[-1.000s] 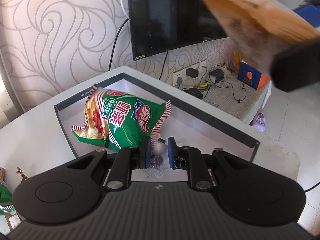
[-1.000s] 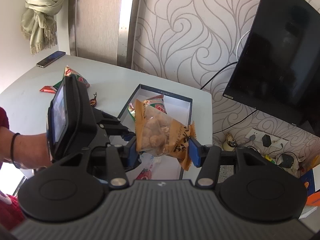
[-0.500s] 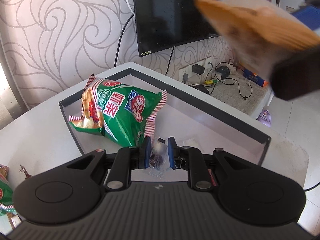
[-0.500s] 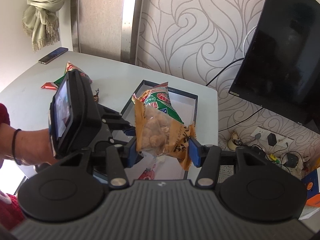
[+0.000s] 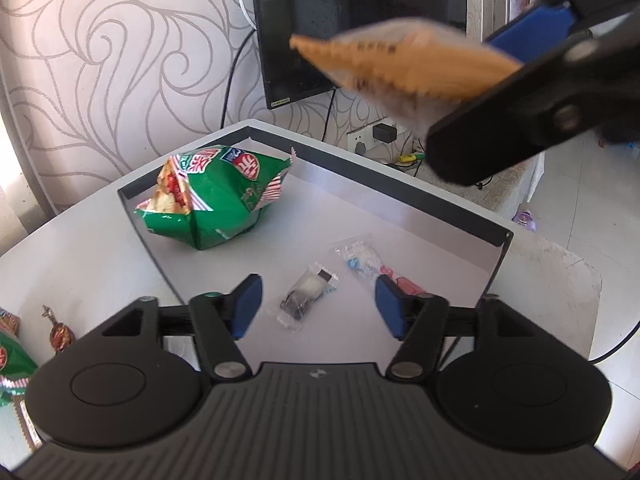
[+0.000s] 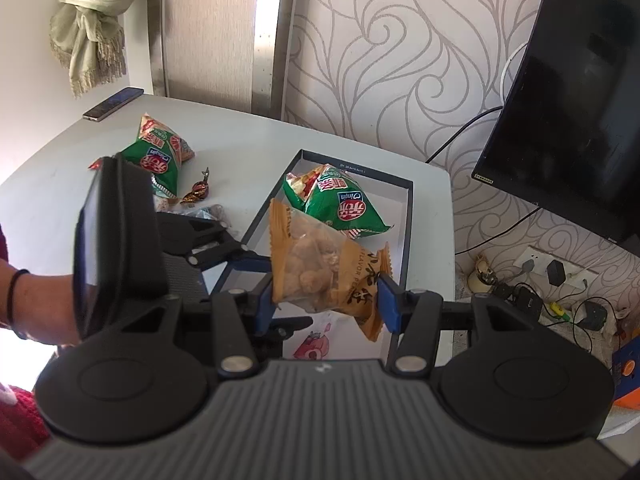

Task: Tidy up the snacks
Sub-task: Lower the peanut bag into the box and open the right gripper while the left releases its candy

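Left claw (image 5: pixel 318 306) stands apart, its jaws having just opened, nothing pressed between them; below lies a small clear packet with dark contents (image 5: pixel 306 297) on the floor of the shallow dark-rimmed white box (image 5: pixel 400 192). Right claw (image 6: pixel 326 300) is clamped on an orange-edged clear bag of nuts (image 6: pixel 320 270), blurred in the left view. A green crisp bag (image 5: pixel 212 196) lies in the box's far corner; the white counter (image 5: pixel 80 264) carries it.

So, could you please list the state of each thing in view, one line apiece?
left gripper: open, jaws just opened, nothing pressed between them.
small dark candy packet: lying loose in the box.
box: lidless, holding snacks.
green chip bag: sealed, resting in the box.
right gripper: shut on the orange peanut packet, held above the box.
second green chip bag: on the table, outside the box.
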### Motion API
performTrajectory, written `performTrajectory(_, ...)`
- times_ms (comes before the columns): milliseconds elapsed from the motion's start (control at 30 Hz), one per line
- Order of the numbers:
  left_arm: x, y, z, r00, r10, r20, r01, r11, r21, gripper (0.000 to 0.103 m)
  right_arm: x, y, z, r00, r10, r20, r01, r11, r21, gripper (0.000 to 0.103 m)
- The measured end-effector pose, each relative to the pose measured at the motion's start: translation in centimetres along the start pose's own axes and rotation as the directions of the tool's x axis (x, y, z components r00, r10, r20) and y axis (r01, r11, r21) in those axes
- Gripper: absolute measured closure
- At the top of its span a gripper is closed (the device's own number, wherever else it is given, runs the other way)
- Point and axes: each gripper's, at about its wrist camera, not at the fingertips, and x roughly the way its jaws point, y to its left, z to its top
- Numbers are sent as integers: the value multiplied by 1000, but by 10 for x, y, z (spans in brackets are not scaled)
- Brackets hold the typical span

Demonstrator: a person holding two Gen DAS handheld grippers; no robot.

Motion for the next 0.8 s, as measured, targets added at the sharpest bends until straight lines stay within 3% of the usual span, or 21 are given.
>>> performTrajectory(500, -35, -6, -17, 1000, -2, 5, 2, 1000, 9, 32, 49, 10, -9, 996, 43, -74, -43, 999, -11, 48)
performTrajectory(800, -48, -7, -19, 1000, 17, 15, -17, 1000, -12, 31, 76, 13, -16, 992, 23, -122, -26, 1000, -18, 46)
